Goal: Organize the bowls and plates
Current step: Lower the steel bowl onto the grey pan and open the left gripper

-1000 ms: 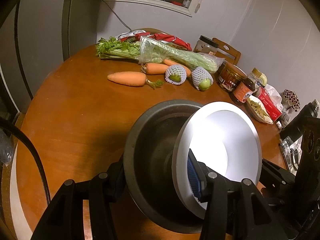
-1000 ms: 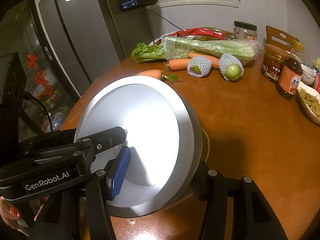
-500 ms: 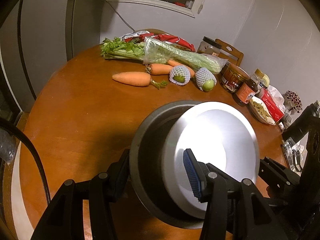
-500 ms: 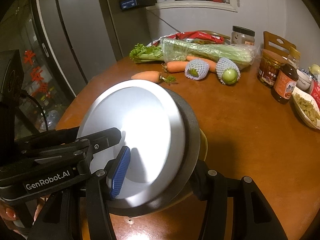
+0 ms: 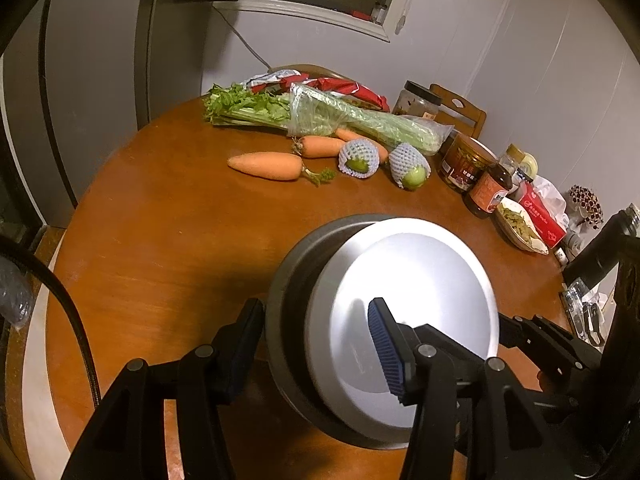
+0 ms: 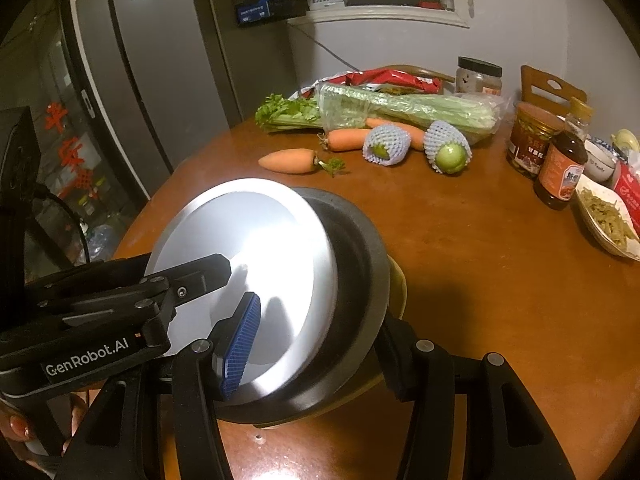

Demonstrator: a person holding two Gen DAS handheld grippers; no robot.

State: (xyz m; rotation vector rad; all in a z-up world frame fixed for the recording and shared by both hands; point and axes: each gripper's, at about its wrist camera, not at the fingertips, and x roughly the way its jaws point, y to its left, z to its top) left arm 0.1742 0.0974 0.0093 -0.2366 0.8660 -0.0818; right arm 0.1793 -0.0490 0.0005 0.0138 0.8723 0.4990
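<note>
A: Which step is this?

B: Nesting, by my reading. The white plate (image 5: 404,320) sits tilted inside the dark bowl (image 5: 296,292), and the bowl stands on the bench (image 5: 160,232), near its front edge. From the right wrist view a yellowish dish (image 6: 396,284) peeks out under the bowl, so a stack looks to be forming.

A: What are the two tools doing?

B: The left hand-held gripper (image 5: 316,340) straddles the near rims: one finger is outside the bowl's wall, the blue pad (image 5: 384,348) lies on the plate's face. It appears clenched on bowl and plate together. The right hand-held gripper (image 6: 316,344) does the same from the other side, blue pad (image 6: 240,340) on the plate, the other finger outside the bowl's rim.

A: And next?

B: The plate needs to settle flat. I'd ease both grips and let the raised edge drop gently, so it doesn't clatter or slide out. The carrots (image 5: 266,165) and jars (image 5: 464,162) lie well apart at the back, so nothing crowds the stack.
</note>
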